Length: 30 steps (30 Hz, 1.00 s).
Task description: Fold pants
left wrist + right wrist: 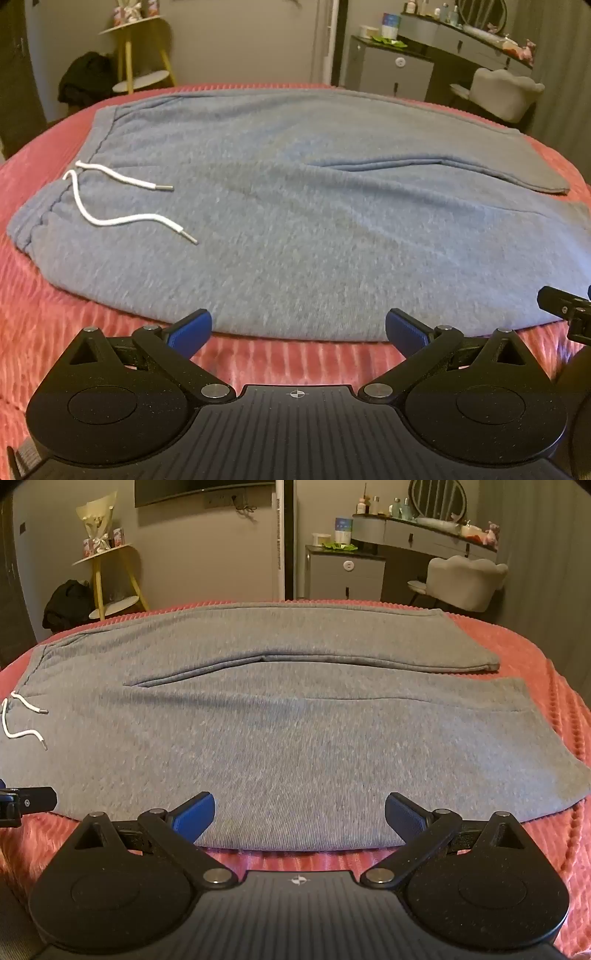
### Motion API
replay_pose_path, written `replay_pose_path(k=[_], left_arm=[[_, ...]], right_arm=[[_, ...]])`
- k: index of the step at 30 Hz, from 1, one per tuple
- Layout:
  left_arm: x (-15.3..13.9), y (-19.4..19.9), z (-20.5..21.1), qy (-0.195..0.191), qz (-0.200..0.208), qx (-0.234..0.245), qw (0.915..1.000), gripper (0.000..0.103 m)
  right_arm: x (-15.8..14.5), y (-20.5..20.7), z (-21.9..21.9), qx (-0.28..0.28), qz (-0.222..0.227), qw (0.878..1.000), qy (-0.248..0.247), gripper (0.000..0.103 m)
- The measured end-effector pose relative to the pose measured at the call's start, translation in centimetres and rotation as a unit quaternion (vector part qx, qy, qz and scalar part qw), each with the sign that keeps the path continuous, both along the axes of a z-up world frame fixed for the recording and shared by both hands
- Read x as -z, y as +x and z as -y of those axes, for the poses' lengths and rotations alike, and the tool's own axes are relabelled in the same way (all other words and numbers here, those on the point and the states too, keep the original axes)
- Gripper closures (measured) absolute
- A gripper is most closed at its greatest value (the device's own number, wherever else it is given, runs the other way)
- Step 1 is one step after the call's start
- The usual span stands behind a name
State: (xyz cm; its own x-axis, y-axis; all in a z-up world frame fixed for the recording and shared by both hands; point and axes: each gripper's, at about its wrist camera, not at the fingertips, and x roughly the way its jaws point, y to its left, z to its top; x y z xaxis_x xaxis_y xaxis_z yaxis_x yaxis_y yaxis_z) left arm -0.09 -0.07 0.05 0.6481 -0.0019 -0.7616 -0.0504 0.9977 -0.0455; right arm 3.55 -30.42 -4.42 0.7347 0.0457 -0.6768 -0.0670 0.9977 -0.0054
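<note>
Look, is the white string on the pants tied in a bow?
No, the white string lies loose on the pants, both ends lying apart.

pants [295, 221]: grey-blue knit cloth, matt, fleecy, fine ribbed weave visible near the hem at 6 o'clock. Drawstring [110, 218] at 9 o'clock: white woven cord, 2 shiny metal tips. Bedspread [55, 332]: pink-red plush cloth, ribbed, soft sheen. Left gripper [298, 330] and right gripper [300, 812]: black speckled matt plastic, bright metal pivot pins, blue textured pads [194, 814]. Chair [469, 579] at 1 o'clock: pale velvety upholstery.
</note>
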Motion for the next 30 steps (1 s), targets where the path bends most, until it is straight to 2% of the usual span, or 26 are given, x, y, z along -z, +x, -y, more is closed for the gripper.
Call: replay_pose_path(k=[30], left_arm=[[0.31, 0.04, -0.28, -0.01, -0.014, -0.009, 0.9998, 0.0]], right_arm=[[-0.07, 0.0, 0.06, 0.0, 0.002, 1.0, 0.002, 0.004]])
